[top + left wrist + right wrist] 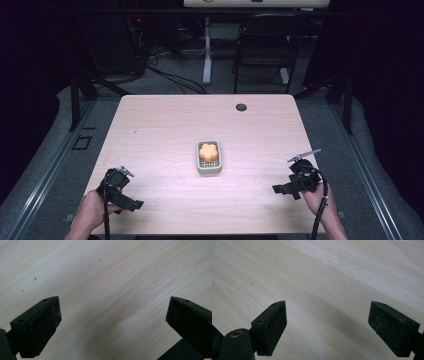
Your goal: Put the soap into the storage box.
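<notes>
Both tongs rest low over the pale wood-grain counter [165, 130], one at each near corner, and both stand released: in the left gripper view the left tongs [113, 315] have their black padded jaws spread wide over bare wood, and in the right gripper view the right tongs [328, 315] show the same wide gap with nothing between the jaws.

The thing in hand is the orange flower-shaped piece [208, 151], which sits in a small grey-green rectangular tray with a gridded floor [209, 169]. It lies roughly midway between the two tongs, forward of both and well apart from each; from the left tongs [131, 204] it is ahead and inward to the right, from the right tongs [280, 189] ahead and inward to the left.

The step in hand looks like the first reach. To do it well, I would bring one pair of tongs in from above, not from the side, since the tray's wall rises around the flower piece and a low approach would likely push the tray. Keep the jaws spread until they straddle the piece, set them across two opposite lobes so the pads meet flat faces, and close gently, as the piece looks soft. The other tongs could steady the tray's short end, because a light tray may lift with the piece.
</notes>
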Demonstrator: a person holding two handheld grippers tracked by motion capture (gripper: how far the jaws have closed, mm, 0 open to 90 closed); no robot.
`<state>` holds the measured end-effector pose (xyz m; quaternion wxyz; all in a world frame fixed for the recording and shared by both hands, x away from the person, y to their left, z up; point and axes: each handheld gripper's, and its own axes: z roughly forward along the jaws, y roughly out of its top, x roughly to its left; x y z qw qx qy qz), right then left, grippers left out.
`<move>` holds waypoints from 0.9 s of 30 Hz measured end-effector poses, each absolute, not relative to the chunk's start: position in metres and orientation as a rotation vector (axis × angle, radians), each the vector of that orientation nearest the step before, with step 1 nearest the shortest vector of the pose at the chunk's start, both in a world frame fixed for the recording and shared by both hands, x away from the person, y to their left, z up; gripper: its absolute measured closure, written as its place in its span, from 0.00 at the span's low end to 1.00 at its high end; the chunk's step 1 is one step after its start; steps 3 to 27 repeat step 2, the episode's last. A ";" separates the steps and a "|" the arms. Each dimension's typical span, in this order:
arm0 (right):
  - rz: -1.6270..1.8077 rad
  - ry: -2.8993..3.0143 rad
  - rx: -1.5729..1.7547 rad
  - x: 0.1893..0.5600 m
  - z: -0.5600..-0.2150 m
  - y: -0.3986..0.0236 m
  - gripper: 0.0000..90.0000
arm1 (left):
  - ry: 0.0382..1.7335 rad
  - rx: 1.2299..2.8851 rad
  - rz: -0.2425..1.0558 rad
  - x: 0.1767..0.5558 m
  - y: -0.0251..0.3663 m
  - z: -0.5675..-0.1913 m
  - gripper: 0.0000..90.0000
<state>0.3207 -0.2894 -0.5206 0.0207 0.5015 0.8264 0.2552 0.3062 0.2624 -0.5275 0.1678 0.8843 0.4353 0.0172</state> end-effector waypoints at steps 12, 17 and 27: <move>0.796 2.562 1.557 0.322 -0.522 -0.290 0.17 | 1.235 2.511 0.050 0.308 0.261 -0.527 0.00; 0.796 2.562 1.557 0.322 -0.522 -0.290 0.17 | 1.235 2.511 0.050 0.308 0.261 -0.527 0.00; 0.796 2.562 1.557 0.322 -0.522 -0.290 0.17 | 1.235 2.511 0.050 0.308 0.261 -0.527 0.00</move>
